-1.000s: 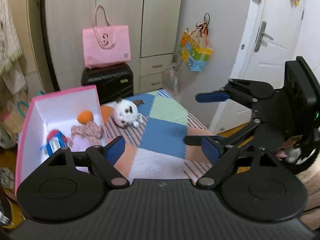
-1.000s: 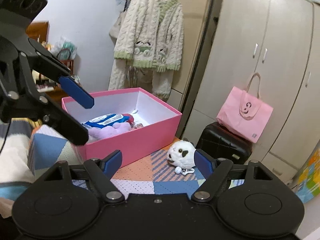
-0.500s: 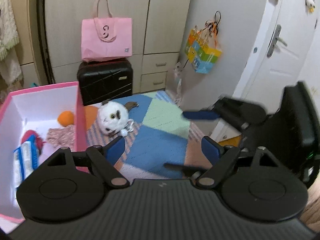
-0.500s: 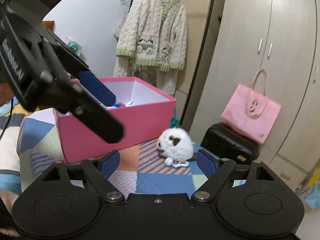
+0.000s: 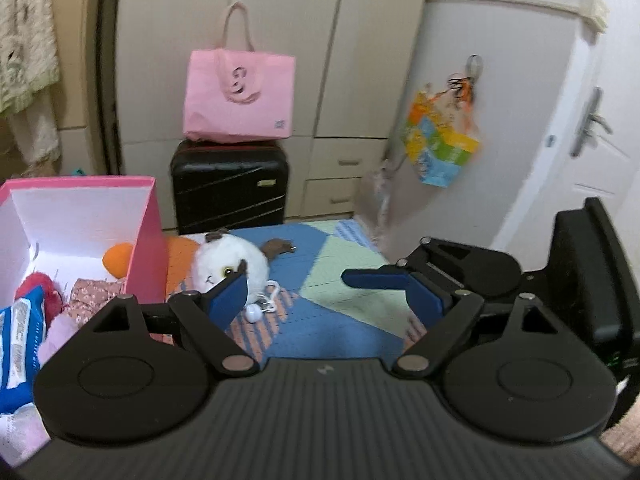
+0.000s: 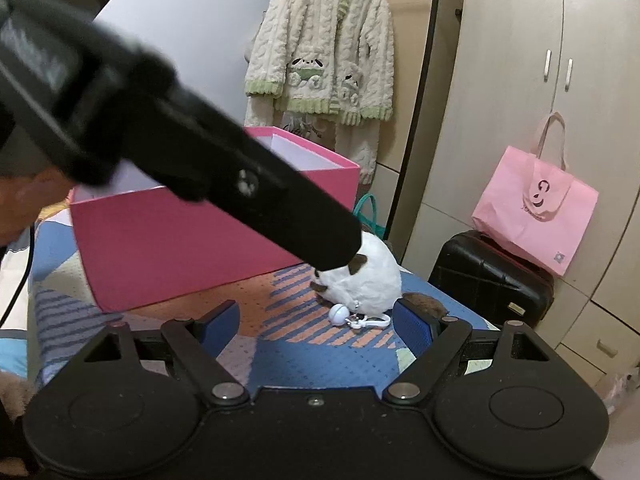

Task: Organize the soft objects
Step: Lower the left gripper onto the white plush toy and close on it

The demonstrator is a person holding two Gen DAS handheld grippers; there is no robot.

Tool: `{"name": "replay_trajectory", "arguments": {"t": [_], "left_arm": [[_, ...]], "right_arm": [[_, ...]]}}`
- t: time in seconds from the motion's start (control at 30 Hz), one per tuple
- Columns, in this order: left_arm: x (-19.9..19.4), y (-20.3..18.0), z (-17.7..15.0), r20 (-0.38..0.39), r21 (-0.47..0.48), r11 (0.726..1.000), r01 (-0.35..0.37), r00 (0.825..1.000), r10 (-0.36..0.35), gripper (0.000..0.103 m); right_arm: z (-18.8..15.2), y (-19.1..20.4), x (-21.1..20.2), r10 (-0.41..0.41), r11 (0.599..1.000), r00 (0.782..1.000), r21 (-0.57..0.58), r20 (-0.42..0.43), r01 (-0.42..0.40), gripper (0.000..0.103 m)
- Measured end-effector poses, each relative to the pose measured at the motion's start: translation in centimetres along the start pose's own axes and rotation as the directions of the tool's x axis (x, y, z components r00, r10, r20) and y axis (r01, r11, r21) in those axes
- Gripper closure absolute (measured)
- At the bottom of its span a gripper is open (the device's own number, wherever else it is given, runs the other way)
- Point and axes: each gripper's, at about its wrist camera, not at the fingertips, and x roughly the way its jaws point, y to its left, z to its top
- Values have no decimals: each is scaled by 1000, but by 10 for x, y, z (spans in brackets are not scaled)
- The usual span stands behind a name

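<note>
A white plush toy [image 5: 232, 266] with brown patches and a keyring lies on the patchwork blanket [image 5: 340, 332], just right of the open pink box [image 5: 146, 220]. The box holds an orange ball [image 5: 118, 254], a flowered cloth [image 5: 94, 292] and a blue-white packet [image 5: 18, 336]. My left gripper [image 5: 326, 304] has nothing between its jaws, which are opening; its left fingertip overlaps the plush in the picture. My right gripper [image 6: 318, 326] is open and empty, a little short of the plush [image 6: 370, 280]. In the right wrist view the left gripper [image 6: 240, 184] crosses as a black bar ending at the plush's top; contact cannot be told.
A black suitcase [image 5: 230, 188] with a pink tote bag [image 5: 238, 96] on it stands past the blanket's far edge, against the wardrobe. A colourful bag [image 5: 440, 144] hangs at the right near a white door. A cream cardigan [image 6: 324, 52] hangs behind the box.
Both grippers have come down and closer to the white plush, which looks larger. The left gripper has swung across the right wrist view to the plush's top.
</note>
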Motion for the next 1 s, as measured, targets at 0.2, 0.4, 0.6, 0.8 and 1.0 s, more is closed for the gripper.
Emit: {"name": "replay_trajectory", "arguments": {"t": [0.2,0.4,0.6,0.8,1.0], "left_arm": [[41,18,9,-4,-102,991,-87,996,87,17],[66,22,8,26,-82,959,-272,961,275,17],[73,25,10,67,-62,959,-276,958,280,17],[76,11,12,69,21,967,-256,965,254,20],[101,19,17,-51,-39,938,-344,938,342,23]], "right_arm": [[-5,-37,28,133,990,991,56,-19,-132,15],[-8,-72,61,149,982,987,128,-64,-140,15],[-6,-76,89,180,981,976,88,-124,-170,15],[-6,-77,93,172,983,981,75,-86,-166,15],[-6,-79,95,160,986,983,62,-91,-155,15]]}}
